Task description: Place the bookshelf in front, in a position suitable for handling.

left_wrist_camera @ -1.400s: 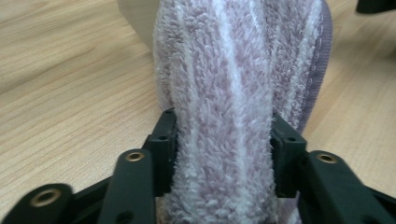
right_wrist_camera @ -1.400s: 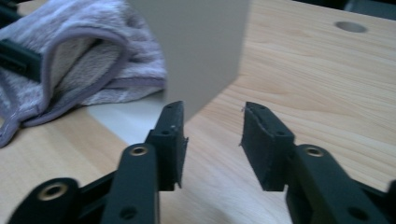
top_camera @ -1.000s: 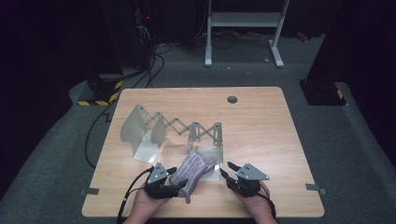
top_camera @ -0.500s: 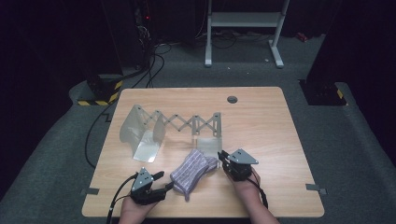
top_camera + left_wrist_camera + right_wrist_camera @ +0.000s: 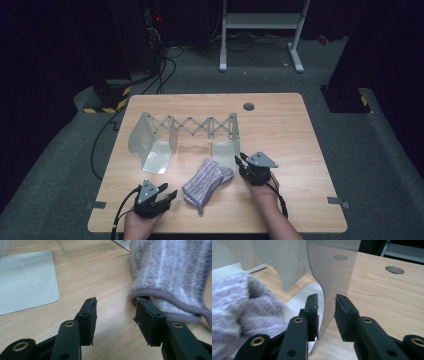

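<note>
Lilac-striped cloth [image 5: 205,182]: it lay folded on the surface [image 5: 300,150], in front of the rack and between your two hands, with neither gripper holding it.
Cloth's near edge: in the left gripper view its hemmed edge [image 5: 170,272] sat just beside the right-hand jaw, perhaps brushing it, but not between the pads.
Rack [image 5: 200,125]: the translucent dividers on their scissor frame stood toward the far side of the surface, with the frame stretched out wide.
Rack's contents: I saw nothing in any compartment, and the clear base plate [image 5: 25,280] beside the left gripper was bare.
Left gripper [image 5: 169,191]: its jaws were apart over bare wood and had just been closing, with nothing between them.
Right gripper [image 5: 240,159]: its jaws straddled the lower edge of the right end panel [image 5: 332,270].
Right jaws' state: they had just been opening; one pad was close against the panel and the other showed a gap, so I judged you were not clamping it.
Done so far: judging by the layout, the cloth was folded and the rack looked ready for it.
Left to do: you apparently had yet to grip the cloth, lift it and stand it between two dividers.
Progress: I judged it roughly halfway, with the placing itself not yet begun.
</note>
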A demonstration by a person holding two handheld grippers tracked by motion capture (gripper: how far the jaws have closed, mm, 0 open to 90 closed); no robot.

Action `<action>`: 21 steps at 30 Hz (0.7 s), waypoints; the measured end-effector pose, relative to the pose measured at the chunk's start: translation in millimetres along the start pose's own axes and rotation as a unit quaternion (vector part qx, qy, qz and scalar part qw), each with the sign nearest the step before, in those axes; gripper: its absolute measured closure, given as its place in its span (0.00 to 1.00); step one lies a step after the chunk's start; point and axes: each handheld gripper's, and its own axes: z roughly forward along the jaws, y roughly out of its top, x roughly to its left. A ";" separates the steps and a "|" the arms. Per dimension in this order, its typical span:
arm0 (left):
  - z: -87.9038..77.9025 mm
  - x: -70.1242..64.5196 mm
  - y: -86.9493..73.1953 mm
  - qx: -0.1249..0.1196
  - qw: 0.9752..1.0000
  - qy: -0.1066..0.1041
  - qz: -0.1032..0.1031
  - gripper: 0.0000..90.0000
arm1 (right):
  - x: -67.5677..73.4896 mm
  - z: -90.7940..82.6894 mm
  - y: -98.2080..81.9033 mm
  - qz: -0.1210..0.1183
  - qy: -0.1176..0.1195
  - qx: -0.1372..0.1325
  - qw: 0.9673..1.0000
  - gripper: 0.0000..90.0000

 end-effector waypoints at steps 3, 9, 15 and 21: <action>6.4 2.4 2.4 0.010 1.000 0.013 -0.001 0.57 | 2.7 -10.1 -4.4 -0.003 0.008 0.000 1.000 0.74; 21.8 1.3 9.5 0.028 0.999 0.028 0.008 0.55 | 9.1 -30.5 -16.5 -0.020 0.017 0.006 1.000 0.64; 37.0 -15.8 15.8 0.046 0.998 0.011 0.044 0.55 | 5.6 -48.7 -26.4 -0.016 0.003 0.010 1.000 0.60; 45.0 -44.5 19.1 0.052 0.994 -0.026 0.091 0.55 | -2.4 -61.4 -30.5 0.003 -0.012 0.004 1.000 0.60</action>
